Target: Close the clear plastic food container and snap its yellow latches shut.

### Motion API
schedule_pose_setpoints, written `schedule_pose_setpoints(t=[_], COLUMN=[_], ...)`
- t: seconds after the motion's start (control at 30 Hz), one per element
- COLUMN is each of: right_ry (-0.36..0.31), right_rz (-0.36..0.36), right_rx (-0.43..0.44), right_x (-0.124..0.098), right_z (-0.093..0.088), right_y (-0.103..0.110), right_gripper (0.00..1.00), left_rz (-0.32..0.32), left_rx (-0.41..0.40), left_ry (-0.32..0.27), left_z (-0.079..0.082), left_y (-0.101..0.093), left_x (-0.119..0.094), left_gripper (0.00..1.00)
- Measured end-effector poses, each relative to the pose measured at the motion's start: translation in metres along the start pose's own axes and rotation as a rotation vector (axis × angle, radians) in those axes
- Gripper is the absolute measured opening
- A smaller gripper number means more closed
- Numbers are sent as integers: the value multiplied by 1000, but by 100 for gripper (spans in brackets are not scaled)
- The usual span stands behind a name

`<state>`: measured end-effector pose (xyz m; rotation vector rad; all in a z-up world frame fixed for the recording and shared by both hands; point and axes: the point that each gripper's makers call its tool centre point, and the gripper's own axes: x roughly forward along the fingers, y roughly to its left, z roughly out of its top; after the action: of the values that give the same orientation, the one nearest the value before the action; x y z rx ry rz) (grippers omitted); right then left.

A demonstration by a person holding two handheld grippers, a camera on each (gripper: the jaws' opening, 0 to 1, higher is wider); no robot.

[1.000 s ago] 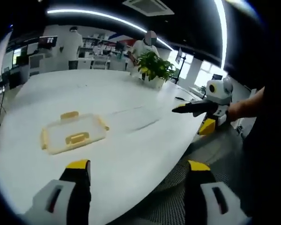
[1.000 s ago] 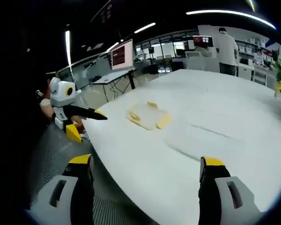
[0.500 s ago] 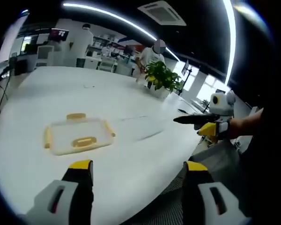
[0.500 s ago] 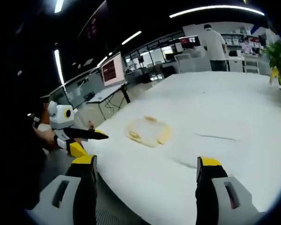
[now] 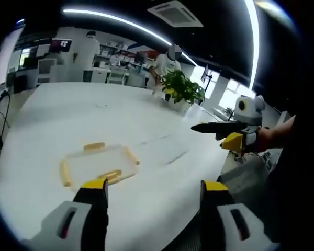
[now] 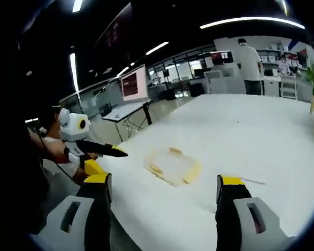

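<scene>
Clear flat container (image 5: 98,164) with yellow latches (image 5: 110,175) on its edges lies on white worktop (image 5: 52,120), just ahead of left tongs (image 5: 152,191). Left and right tongs (image 6: 162,188) both apart, empty.

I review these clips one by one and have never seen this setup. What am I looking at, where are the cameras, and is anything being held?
No robot here: a person carries a hand-held gripper in each hand, and each carries a fisheye camera looking out along its own two yellow-tipped jaws. The left hand-held gripper and right hand-held gripper both stand open and hold nothing. On the white table lies a clear food container with yellow latches. A potted plant stands at the far edge, and people stand behind it.
</scene>
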<state>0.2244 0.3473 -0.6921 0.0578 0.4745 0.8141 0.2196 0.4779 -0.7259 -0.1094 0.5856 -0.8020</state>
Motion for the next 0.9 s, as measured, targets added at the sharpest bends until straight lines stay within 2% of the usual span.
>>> schedule_pose_setpoints(t=[0.03,0.2,0.33,0.37,0.47,0.57,0.63,0.67,0.8,0.9], right_ry=[-5,6,40,71,106,129,146,177,199,203], right_rz=[-8,11,27,24,28,39,54,56,65,76], right_rx=[-26,-27,-54,-66,-137,-142,-145,-153,-170,-168], right_x=[1,13,21,23,26,30,34,35,42,48], right_z=[2,2,-3,-8,-15,-18,-21,-26,-28,-27], right_y=[-1,0,0,-2,-6,-9,-10,-10,-11,-12], right_gripper=[79,78,77,76,71,71,77,79,75,74], left_rz=[2,-1,3,7,6,2,-6,-11,-19,-20], left_rx=[11,16,46,59,68,83,85,93,129,137], left_ry=[2,16,27,35,54,78,88,108,152,163], left_z=[0,-1,-1,-1,-3,-5,-7,-10,-14,-12], left_y=[1,9,18,21,28,32,34,37,49,57], left_x=[0,-2,-5,-5,-5,-5,-5,-5,-4,-3], left_gripper=[66,66,64,64,63,60,61,60,60,61])
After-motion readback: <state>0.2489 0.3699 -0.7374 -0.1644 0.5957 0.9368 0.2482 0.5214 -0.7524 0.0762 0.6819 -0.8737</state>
